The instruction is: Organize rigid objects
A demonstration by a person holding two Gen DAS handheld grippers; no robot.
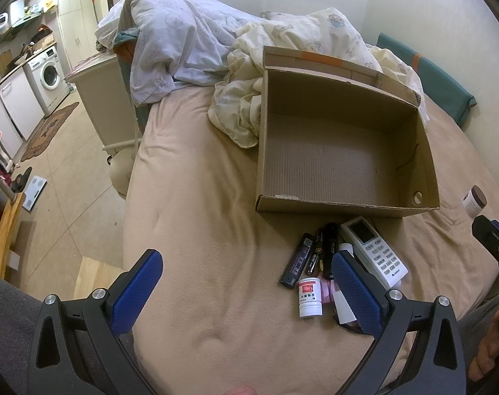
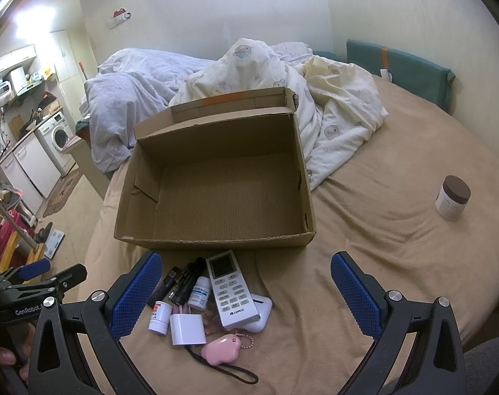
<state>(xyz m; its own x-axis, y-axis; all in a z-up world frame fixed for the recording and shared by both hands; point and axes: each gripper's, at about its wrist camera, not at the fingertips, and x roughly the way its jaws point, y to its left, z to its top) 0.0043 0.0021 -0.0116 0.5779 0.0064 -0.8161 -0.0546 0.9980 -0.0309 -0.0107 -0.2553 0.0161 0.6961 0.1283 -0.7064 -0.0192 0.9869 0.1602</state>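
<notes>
Right wrist view: both grippers' fingers (image 2: 354,293) are held spread, nothing grasped. An open cardboard box (image 2: 216,240) is seen on the bed (image 2: 381,247), with a remote (image 2: 231,288) lying just before it.

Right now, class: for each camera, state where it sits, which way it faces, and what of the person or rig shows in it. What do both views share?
Left wrist: sits on the left gripper, faces across the bed toward the cardboard box; blue fingers open, right gripper at the edge.
Right wrist: sits on the right gripper, faces the box head-on; open fingers, left gripper alongside.
Shared: box, remote, brown-lidded jar.
</notes>
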